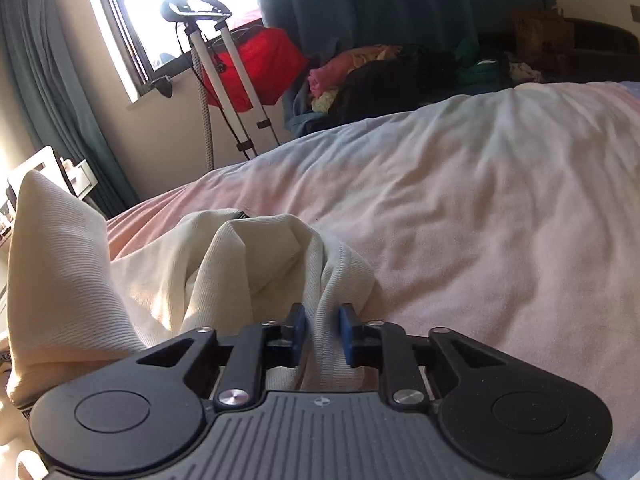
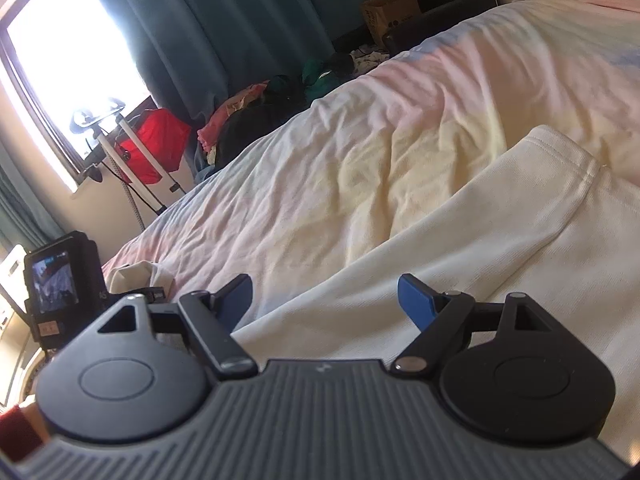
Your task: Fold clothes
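A cream ribbed garment (image 1: 168, 272) lies bunched on the bed (image 1: 480, 208). My left gripper (image 1: 322, 332) is shut on a hemmed edge of it, the cloth pinched between the blue pads (image 1: 297, 332). In the right wrist view the same cream garment (image 2: 460, 248) lies spread over the bed (image 2: 340, 152), its hem at the upper right. My right gripper (image 2: 326, 300) is open just above the cloth, with nothing between its blue pads (image 2: 416, 300). The left gripper's camera body (image 2: 56, 284) shows at the far left with bunched cloth beside it.
Beyond the bed's far edge lie a pile of clothes (image 1: 360, 76), a red bag (image 1: 256, 68) and a garment steamer stand (image 1: 208, 60) under the window. Teal curtains (image 1: 400, 4) hang behind. A brown paper bag (image 2: 390, 14) stands by a dark chair.
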Demonstrator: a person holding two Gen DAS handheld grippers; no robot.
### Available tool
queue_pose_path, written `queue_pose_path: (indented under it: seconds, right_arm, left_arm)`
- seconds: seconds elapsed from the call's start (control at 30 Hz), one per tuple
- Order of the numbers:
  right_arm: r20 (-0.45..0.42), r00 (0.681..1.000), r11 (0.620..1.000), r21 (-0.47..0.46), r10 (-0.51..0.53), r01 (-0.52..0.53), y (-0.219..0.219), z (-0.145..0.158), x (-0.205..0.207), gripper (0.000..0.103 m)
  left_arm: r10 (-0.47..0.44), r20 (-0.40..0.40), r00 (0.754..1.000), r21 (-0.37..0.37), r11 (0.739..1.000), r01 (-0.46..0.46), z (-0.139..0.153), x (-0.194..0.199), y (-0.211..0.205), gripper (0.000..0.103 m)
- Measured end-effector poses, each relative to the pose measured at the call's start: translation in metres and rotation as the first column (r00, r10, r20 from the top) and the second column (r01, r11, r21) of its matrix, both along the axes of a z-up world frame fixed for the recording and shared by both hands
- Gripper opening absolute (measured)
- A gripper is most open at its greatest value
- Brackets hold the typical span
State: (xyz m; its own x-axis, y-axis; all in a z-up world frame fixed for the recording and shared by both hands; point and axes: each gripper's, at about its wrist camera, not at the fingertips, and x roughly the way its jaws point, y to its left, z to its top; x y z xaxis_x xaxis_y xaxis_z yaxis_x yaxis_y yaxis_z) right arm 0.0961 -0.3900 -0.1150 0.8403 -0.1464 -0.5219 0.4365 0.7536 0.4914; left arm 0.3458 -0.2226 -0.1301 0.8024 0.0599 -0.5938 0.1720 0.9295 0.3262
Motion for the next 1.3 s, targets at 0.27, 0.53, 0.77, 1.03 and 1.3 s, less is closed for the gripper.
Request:
queue_pose_path:
  seconds: [0.27,0.53,0.77,1.03,1.3]
  right_arm:
    - [0.030,0.999,0.999,0.004,-0.040,0.040,-0.007,0.009,-0.010,0.082]
    - [0.036,0.990,0.991,0.016,-0.136,0.136,-0.022,0.009,-0.020,0.082]
    - [0.028,0.984,0.984,0.047,-0.176,0.175,-0.036,0.000,-0.022,0.082]
    - [0.032,0.988,0.986,0.077,-0.151,0.148,-0.035,-0.005,-0.021,0.082]
    - [0.147,0.989,0.932,0.360,-0.004,-0.050,-0.038,-0.017,-0.017,0.083]
  left_arm:
    - [-0.151,0.129,0.980,-0.180,0.968,0.173,0.082,-0.025,-0.018,0.005]
    - [-0.437,0.296,0.850,-0.308,0.798,0.518,0.169,-0.073,-0.102,0.005]
    - [-0.532,0.179,0.827,-0.355,0.749,0.559,0.139,-0.086,-0.144,0.017]
    - [-0.471,0.115,0.875,-0.413,0.778,0.473,0.144,-0.129,-0.044,0.058]
    - [-0.223,0.128,0.966,-0.338,0.906,0.254,0.145,-0.244,0.133,0.068]
